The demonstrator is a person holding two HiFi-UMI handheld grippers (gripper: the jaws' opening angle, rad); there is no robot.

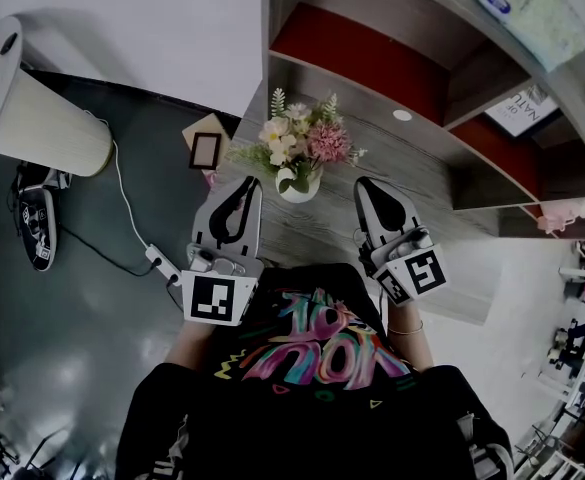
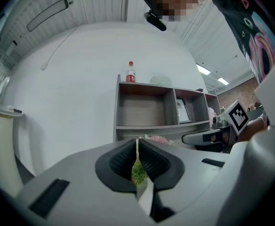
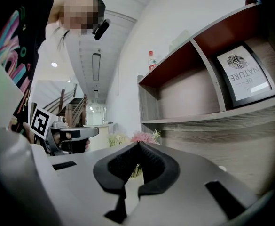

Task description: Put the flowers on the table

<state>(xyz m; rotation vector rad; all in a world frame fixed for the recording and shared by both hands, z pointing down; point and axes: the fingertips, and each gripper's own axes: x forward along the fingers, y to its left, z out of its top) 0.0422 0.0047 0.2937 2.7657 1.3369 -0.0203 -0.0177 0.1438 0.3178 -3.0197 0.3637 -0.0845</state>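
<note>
A bunch of pink, cream and green flowers [image 1: 300, 140] stands upright in a small white vase [image 1: 299, 189] on the grey wooden table [image 1: 417, 173]. My left gripper [image 1: 244, 186] hovers just left of the vase, shut and empty. On the vase's right my right gripper [image 1: 366, 186] is also shut with nothing in it. In the left gripper view the closed left gripper [image 2: 137, 141] shows the flowers [image 2: 154, 139] just beyond its tips. The right gripper view has the right gripper [image 3: 138, 145] shut, with the flowers [image 3: 143, 136] ahead on the left.
A small picture frame [image 1: 205, 150] stands at the table's left corner. A shelf unit [image 1: 372, 53] with red backing rises behind the table and holds a framed print [image 1: 522, 110]; a bottle [image 2: 130, 72] stands on top. A white lamp [image 1: 32, 118] and cable [image 1: 132, 223] are on the floor at left.
</note>
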